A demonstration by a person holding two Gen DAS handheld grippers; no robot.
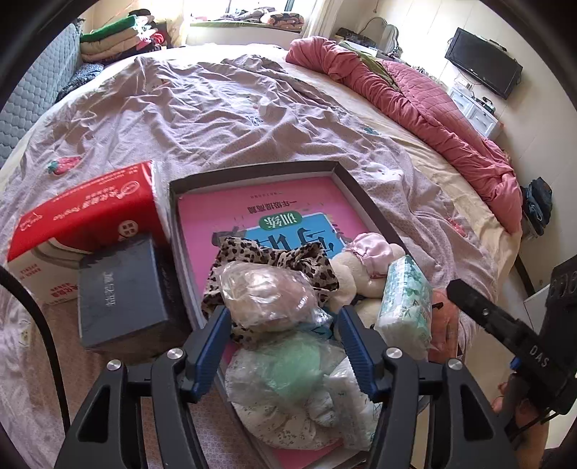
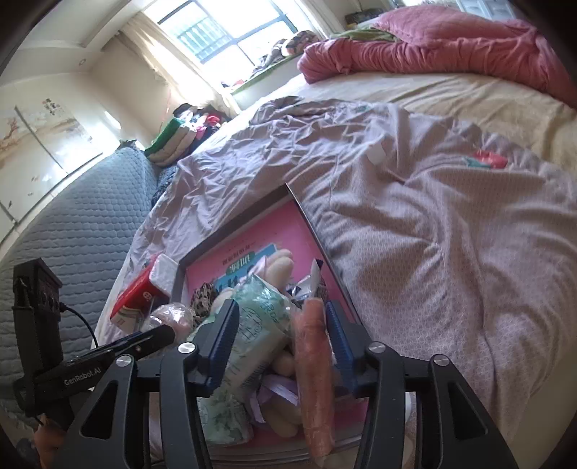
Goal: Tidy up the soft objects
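A dark shallow box point(image 1: 252, 172) on the bed holds a pink book point(image 1: 274, 213) and soft things. In the left wrist view my left gripper point(image 1: 283, 321) is open, its blue fingers on either side of two clear bags, a pinkish one point(image 1: 267, 292) and a green one point(image 1: 292, 364), over a leopard-print cloth point(image 1: 267, 254). A cream plush toy point(image 1: 355, 270) and a green-patterned tissue pack point(image 1: 405, 303) lie to the right. In the right wrist view my right gripper point(image 2: 281, 324) is open around the tissue pack point(image 2: 252, 324) and an orange soft carrot point(image 2: 313, 368).
A red-and-white tissue carton point(image 1: 83, 220) and a dark grey box point(image 1: 122, 288) sit left of the shallow box. The lilac sheet point(image 1: 216, 108) covers the bed, with a pink quilt point(image 1: 425, 104) bunched along the far right. Folded clothes point(image 1: 115, 32) are stacked at the back left.
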